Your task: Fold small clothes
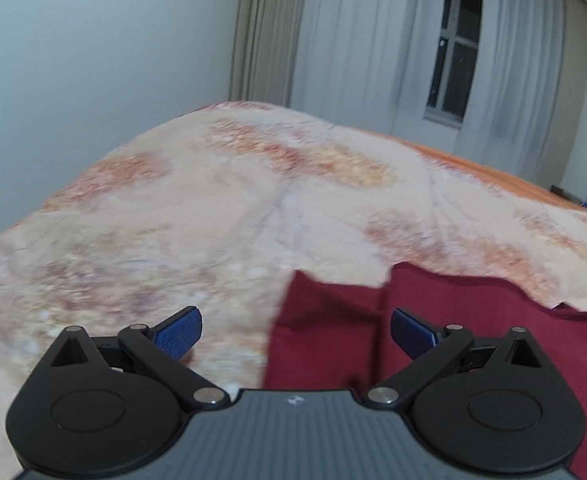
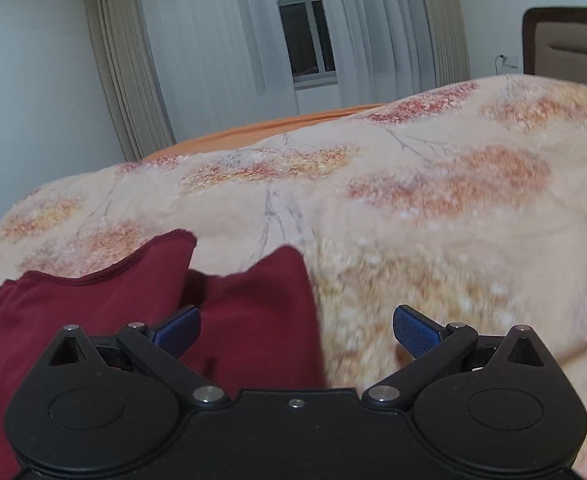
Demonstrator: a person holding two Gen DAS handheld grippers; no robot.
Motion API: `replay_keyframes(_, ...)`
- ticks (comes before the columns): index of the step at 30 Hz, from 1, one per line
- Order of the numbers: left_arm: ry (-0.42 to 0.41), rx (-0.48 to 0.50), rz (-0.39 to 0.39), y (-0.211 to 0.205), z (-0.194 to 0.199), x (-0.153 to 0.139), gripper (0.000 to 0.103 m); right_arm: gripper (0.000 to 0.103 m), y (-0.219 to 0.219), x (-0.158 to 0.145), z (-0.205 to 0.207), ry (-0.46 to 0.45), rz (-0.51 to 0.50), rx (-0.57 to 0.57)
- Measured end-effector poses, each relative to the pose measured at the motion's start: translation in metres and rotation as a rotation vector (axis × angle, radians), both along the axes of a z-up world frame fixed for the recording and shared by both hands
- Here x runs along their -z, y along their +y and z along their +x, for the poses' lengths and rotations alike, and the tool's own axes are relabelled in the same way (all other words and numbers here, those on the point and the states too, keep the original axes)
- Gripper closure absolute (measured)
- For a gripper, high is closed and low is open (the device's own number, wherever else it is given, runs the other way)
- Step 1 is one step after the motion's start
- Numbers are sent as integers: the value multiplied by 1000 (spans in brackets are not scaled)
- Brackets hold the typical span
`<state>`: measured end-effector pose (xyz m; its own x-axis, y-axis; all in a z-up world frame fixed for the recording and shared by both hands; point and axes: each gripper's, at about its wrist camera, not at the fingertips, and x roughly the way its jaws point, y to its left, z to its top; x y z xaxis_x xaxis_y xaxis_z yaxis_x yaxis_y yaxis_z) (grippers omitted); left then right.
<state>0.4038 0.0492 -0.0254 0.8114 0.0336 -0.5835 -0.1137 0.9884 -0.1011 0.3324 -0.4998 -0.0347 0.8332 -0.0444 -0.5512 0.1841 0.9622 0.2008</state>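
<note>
1. Left wrist view. I see my left gripper (image 1: pixel 296 330) with its two blue-padded fingers (image 1: pixel 179 330) spread wide and nothing between them. One pad sits over the blanket, the other over the garment; I cannot tell whether either pad touches the cloth.

2. Right wrist view. My right gripper (image 2: pixel 296 330) likewise has its two fingers (image 2: pixel 415 330) spread wide and empty. Here the left pad lies over the garment and the right pad over bare blanket.

3. Task object. I count one dark red garment (image 1: pixel 473 320), lying on the blanket (image 1: pixel 213 208) at the near edge of the bed, between my two grippers. In the left view it fills the lower right; in the right view the same garment (image 2: pixel 93 304) fills the lower left.

4. Garment shape. In the right view two raised points of cloth show at its far edge, with a notch of blanket between them, and a stitched hem runs along the left part. A vertical crease or overlap divides the cloth in both views. I cannot tell what kind of garment it is.

5. Support. One cream blanket with orange and red leaf patches covers the bed. One orange sheet (image 2: pixel 253 128) shows along the far edge.

6. Background. One window (image 2: pixel 307 28) between pale curtains (image 2: pixel 197 48); one padded headboard (image 2: pixel 573 40) at the right side in the right view. Both views are somewhat blurred.
</note>
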Motion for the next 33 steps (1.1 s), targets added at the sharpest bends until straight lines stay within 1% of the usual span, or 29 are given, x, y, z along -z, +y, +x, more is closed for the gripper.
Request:
replay_keyframes(1,25,-9,5,6,1,3,0,1,4,5,-9,-15,23,13)
replay_keyframes(3,64,-14,-22,18,1,11,1,1,13,12,-18,-27,53,14)
replay_keyframes(4,73,2,-49,22,1,14,1,1,19,15,-20,-28,56,13)
replay_keyframes(6,74,30,-88,27,2,18,5,1,29,21,-20,-22,32,8)
replay_keyframes(7,76,33,-99,27,2,18,18,1,33,23,-21,-23,7,14)
replay_keyframes(8,86,39,-104,26,4,18,37,1,37,25,-21,-24,-15,16)
replay_keyframes(9,99,44,-97,24,6,18,47,1,39,26,-20,-21,-29,18)
replay_keyframes(11,121,79,-79,18,6,17,80,1,40,27,-19,-16,-36,19)
replay_keyframes(12,124,104,-77,14,6,16,87,1,39,27,-20,-19,-36,19)
replay_keyframes(13,123,114,-54,9,5,14,93,1,38,26,-21,-22,-34,22)
replay_keyframes(14,116,124,-29,5,4,11,97,1,38,26,-21,-25,-32,25)
replay_keyframes(15,105,121,-26,3,2,8,98,1,37,25,-22,-29,-32,32)
replay_keyframes(17,101,96,-47,5,1,0,98,1,36,22,-25,-42,-31,47)
replay_keyframes(20,74,48,-151,20,-1,-10,98,1,36,17,-29,-60,-26,59)
replay_keyframes(22,63,25,-212,31,-1,-10,98,1,35,16,-28,-55,-26,59)
replay_keyframes(26,76,-18,-269,44,2,4,98,1,32,22,-23,-9,-60,115)
replay_keyframes(27,81,-27,-279,45,3,8,98,1,30,25,-22,-2,-55,124)
replay_keyframes(29,81,-42,-285,47,3,18,98,1,26,30,-22,1,-46,142)
replay_keyframes(33,71,-62,-340,54,0,27,98,1,25,31,-27,-18,-77,195)
